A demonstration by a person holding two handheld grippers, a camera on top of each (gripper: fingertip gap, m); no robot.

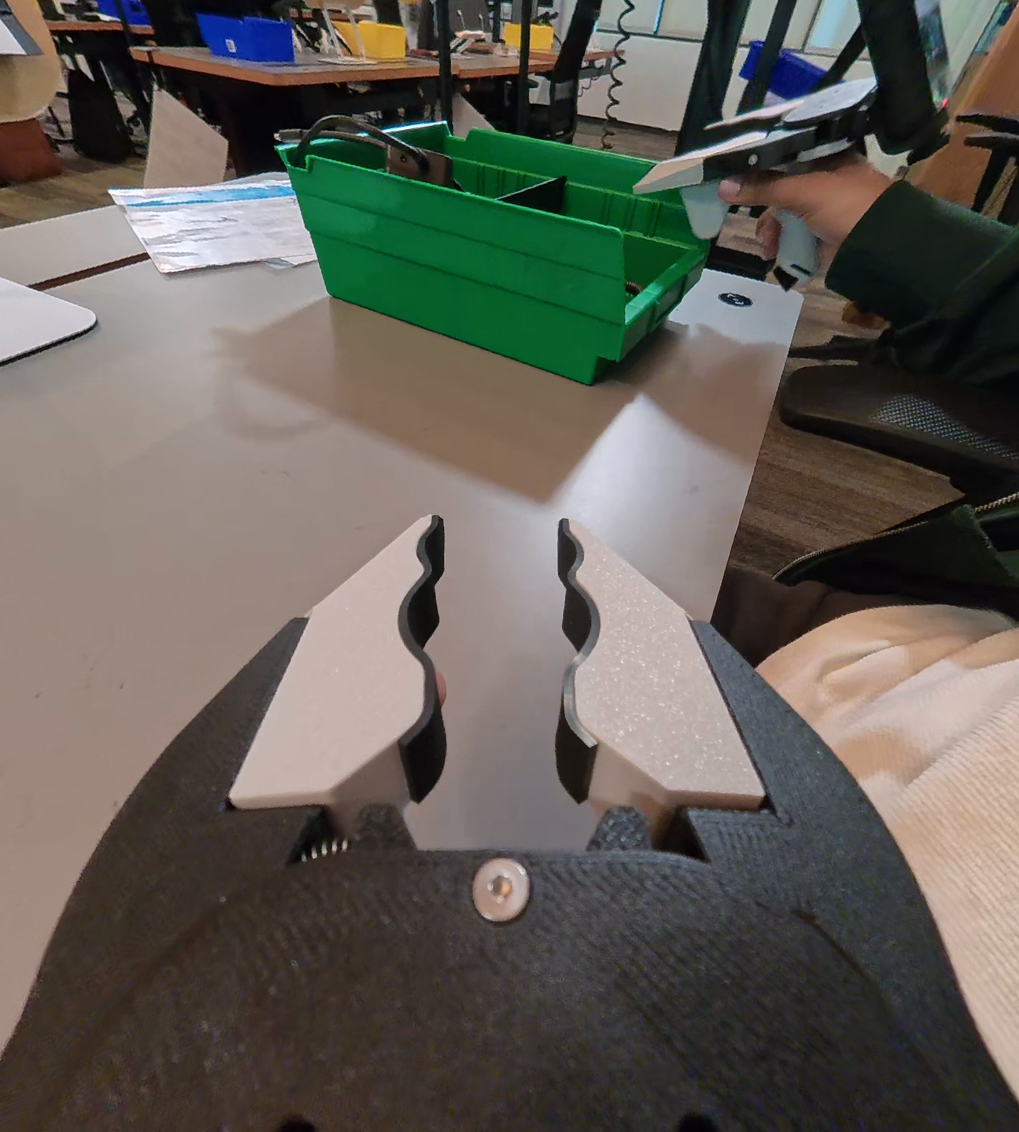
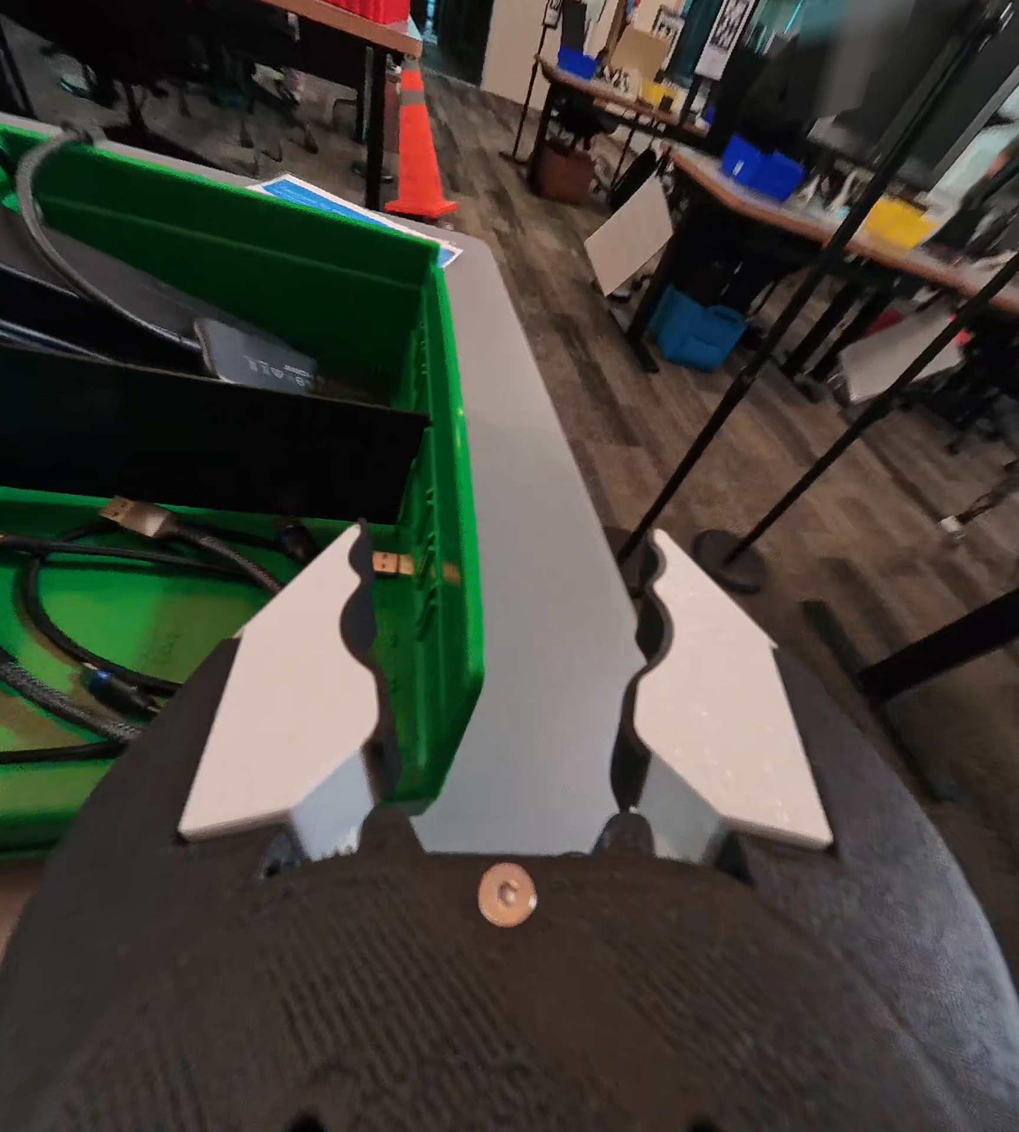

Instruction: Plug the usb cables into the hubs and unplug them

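Bin (image 1: 470, 263), green, standing on grey table (image 1: 188, 490) near its far right edge, split by black dividers (image 2: 188, 453). USB cables (image 2: 66, 667) coiled loose in near compartment, 1 metal plug (image 2: 133, 514) lying against divider, another (image 2: 389, 563) close by the bin's right wall. Dark hub (image 2: 256, 361) resting in the next compartment behind, cable looping over the back wall. Left gripper (image 1: 501, 527) low over bare table well short of the bin, fingers parted a moderate gap, holding nothing. Right gripper (image 2: 507, 539) above the bin's near right corner, fingers spread wide and empty, left finger (image 2: 292, 674) over the bin interior, right finger (image 2: 721, 704) past the table edge. Papers (image 1: 219, 226) lying left of the bin.
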